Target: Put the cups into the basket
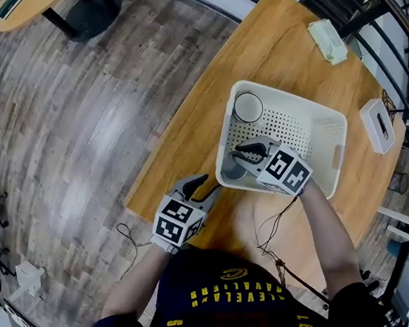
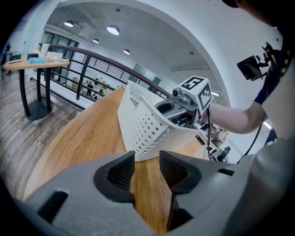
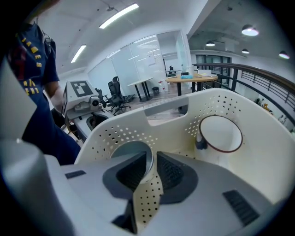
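Head view: the left gripper (image 1: 209,184) hangs open and empty beside the white perforated plastic basket (image 1: 293,99). Inside, a white dark-rimmed cup (image 1: 248,107) sits and the right gripper (image 1: 239,156) clamps the wall of a grey cup (image 1: 232,171) low down, so only release seems left. A pale green cloth (image 1: 326,40) and white box (image 1: 376,125) farther right block nothing.

Noted smooth satin wood on the surface (image 1: 270,38); matt perforated cream plastic in the basket (image 1: 295,99). Found the grey cup (image 3: 131,148) dull, the white cup (image 3: 220,133) glossier. Saw matt grey plastic on left claw (image 2: 146,171) and right claw (image 3: 152,168), pads (image 2: 120,174) ribbed.
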The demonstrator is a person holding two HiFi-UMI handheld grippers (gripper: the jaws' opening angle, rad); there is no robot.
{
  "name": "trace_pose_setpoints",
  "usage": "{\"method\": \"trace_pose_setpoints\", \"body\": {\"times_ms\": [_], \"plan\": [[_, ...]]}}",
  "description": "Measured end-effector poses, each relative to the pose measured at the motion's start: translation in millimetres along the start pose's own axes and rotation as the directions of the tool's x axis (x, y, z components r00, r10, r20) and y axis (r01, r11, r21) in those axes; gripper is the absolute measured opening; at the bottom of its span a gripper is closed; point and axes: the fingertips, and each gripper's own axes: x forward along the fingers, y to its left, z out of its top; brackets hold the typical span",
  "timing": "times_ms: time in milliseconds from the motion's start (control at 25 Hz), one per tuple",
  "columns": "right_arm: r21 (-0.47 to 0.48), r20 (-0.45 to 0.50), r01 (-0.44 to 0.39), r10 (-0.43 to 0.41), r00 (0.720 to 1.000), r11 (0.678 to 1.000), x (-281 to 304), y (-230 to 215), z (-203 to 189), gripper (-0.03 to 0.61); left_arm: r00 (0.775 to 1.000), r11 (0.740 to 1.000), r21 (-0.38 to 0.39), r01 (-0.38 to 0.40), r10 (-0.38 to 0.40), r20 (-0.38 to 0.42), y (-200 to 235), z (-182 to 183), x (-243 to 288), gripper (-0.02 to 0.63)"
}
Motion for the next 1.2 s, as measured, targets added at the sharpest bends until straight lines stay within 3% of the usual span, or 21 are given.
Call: {"method": "trace_pose_setpoints", "body": {"times_ms": [320, 600, 960, 1200], "plan": [[0.043, 0.082, 0.113, -0.117, 0.990, 0.993, -32, -19, 11, 0.081, 1.000, 1.000, 0.015, 0.001, -0.001, 0.005, -7, 0, -3, 0.160], [0.087, 0.174, 0.234, -0.247, 0.953, 0.968, -75, -23, 21, 0.081, 1.000, 0.999, 0.040, 0.009, -0.009, 0.008, -21, -1, -6, 0.160], [0.259, 0.317, 0.355, -0.426, 0.847, 0.899, -144, -14, 16, 0.077, 1.000, 0.997, 0.074, 0.015, -0.016, 0.014, -43, -4, -11, 0.160], [0.423, 0.384, 0.338, -0.504, 0.773, 0.841, -177, 3, 3, 0.063, 0.999, 0.997, 0.078, 0.001, -0.004, 0.034, -56, -5, -17, 0.159]]}}
